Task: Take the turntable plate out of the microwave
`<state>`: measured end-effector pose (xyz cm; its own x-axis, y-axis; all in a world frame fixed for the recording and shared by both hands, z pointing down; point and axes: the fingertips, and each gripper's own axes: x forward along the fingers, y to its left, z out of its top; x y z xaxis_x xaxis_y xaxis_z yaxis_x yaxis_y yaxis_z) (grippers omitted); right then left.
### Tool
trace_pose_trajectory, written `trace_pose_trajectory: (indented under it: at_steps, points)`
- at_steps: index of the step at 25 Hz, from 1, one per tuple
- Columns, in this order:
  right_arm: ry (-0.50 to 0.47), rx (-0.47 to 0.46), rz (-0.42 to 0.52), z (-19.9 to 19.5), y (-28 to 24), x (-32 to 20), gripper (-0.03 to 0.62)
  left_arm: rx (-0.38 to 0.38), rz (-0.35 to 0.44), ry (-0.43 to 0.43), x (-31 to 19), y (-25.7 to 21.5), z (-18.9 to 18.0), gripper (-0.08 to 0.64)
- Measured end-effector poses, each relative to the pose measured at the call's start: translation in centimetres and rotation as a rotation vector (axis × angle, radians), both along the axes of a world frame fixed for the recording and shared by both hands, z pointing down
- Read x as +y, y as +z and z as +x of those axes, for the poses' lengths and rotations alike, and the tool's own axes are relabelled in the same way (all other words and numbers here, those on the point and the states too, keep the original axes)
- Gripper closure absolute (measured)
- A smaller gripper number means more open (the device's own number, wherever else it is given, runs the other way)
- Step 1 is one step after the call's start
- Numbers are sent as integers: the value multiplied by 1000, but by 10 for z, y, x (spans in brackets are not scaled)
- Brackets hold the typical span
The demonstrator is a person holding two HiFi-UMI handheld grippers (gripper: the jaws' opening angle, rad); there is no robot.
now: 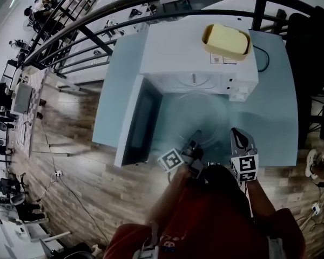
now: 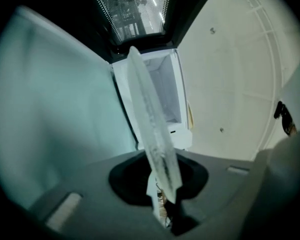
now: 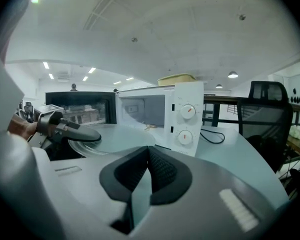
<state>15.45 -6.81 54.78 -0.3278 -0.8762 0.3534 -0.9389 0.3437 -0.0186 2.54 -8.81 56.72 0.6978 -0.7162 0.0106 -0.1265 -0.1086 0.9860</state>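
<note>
Glass turntable plate [image 1: 201,115] hangs level just outside the open microwave [image 1: 197,58], toward the near edge of the table [image 1: 275,107]. Left gripper [image 1: 196,142] is clamped on the plate's near rim, likely keeping it flat so it clears the opening without slipping. Right gripper [image 1: 240,136] is closed and empty just beside it, probably ready to steady the plate.

You had the plate [image 1: 204,114] out of the cavity: clear glass disc, held level just in front of the opening, near rim pinched in your left gripper [image 1: 196,143]. The microwave [image 1: 197,58] was white, upright, with its door [image 1: 136,122] swung open to the left.
</note>
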Motion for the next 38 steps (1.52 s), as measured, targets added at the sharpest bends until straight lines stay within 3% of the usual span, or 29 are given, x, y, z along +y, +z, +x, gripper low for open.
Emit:
trace_pose_trajectory:
  at_steps: [6,9,11,19,23,29,35,38]
  points:
    - [53,-5,35,-3,-23,17,592,-17,-4,21,29,-20,-13,509]
    - [73,-7,52,-11,-35,29,592,-141,44,51,44,-25,-30,509]
    - [84,-14,63,-18,-43,38,592,-175,80,67,52,-31,-39,508]
    - [124,-18,116,-40,-70,84,592,-152,100,75,103,-45,-69,508]
    - [147,-26,146,-50,-84,110,592,-134,184,94,130,-58,-79,506]
    - [163,-37,182,-67,-89,147,592,-108,223,98,169,-65,-94,506]
    - [169,-42,182,-78,-88,170,592,-113,196,83,194,-66,-110,505]
    - [169,-43,186,-82,-90,176,592,-95,222,90,201,-71,-112,505]
